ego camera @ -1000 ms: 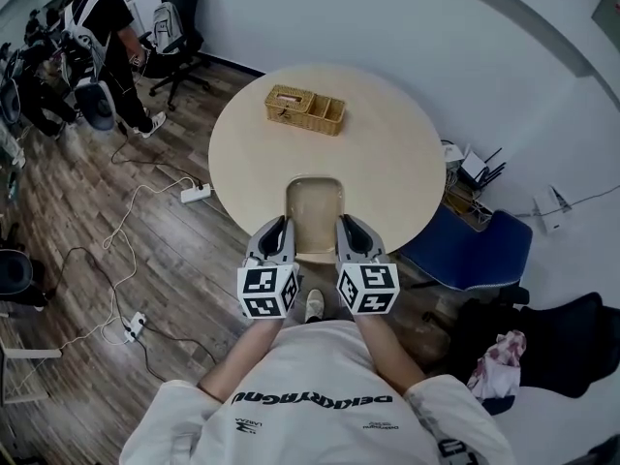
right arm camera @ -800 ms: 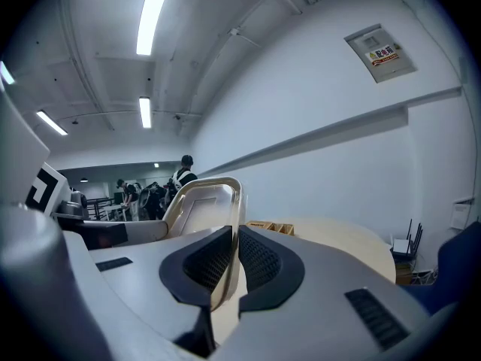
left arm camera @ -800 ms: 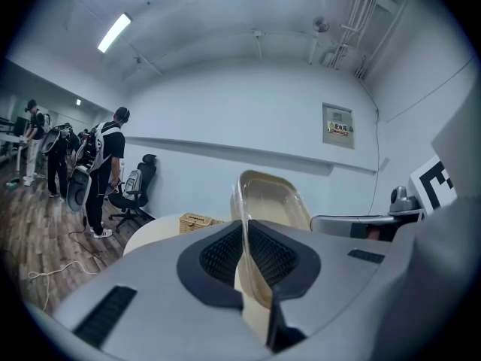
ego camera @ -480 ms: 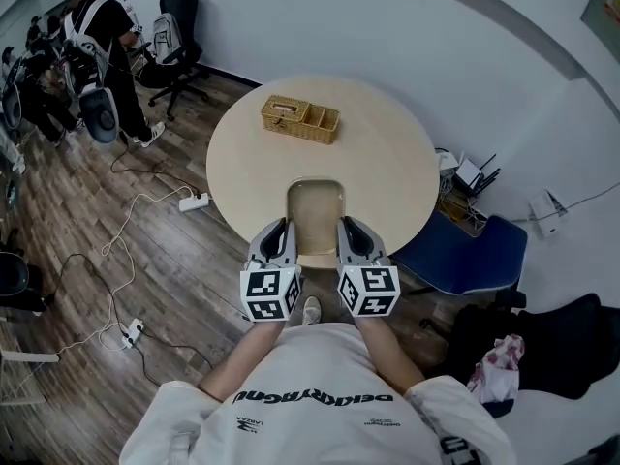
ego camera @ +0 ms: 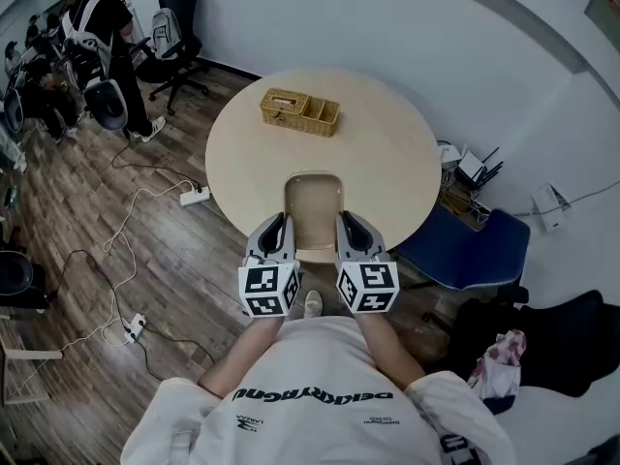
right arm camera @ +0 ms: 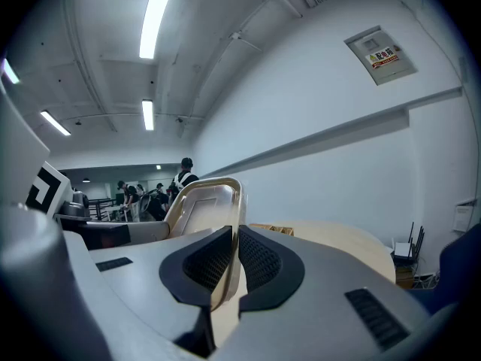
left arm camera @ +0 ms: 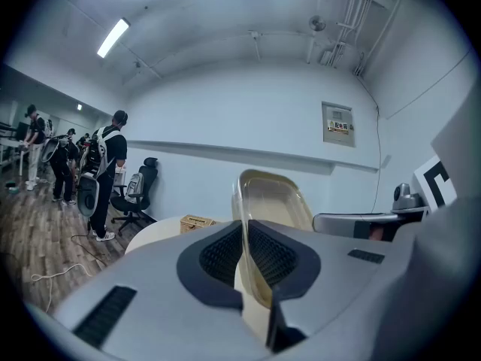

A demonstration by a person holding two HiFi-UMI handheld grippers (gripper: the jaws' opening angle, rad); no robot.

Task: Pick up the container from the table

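A clear, beige-tinted plastic container [ego camera: 313,206] hangs over the near edge of the round table [ego camera: 387,153], held from both sides. My left gripper [ego camera: 278,232] is shut on its left rim and my right gripper [ego camera: 349,232] is shut on its right rim. In the left gripper view the thin rim of the container [left arm camera: 274,201] runs between the dark pads of the left gripper [left arm camera: 245,256]. In the right gripper view the container [right arm camera: 201,201] stands tilted up, with its edge pinched by the right gripper [right arm camera: 234,265].
A wicker basket [ego camera: 299,111] sits at the table's far side. A blue chair [ego camera: 475,250] stands to the right of the table. Cables and a power strip [ego camera: 195,195] lie on the wood floor at the left. A person [ego camera: 97,27] and an office chair [ego camera: 174,27] are far left.
Both grippers keep their hold on the container. The view has shifted only slightly, and the container stays in nearly the same place.
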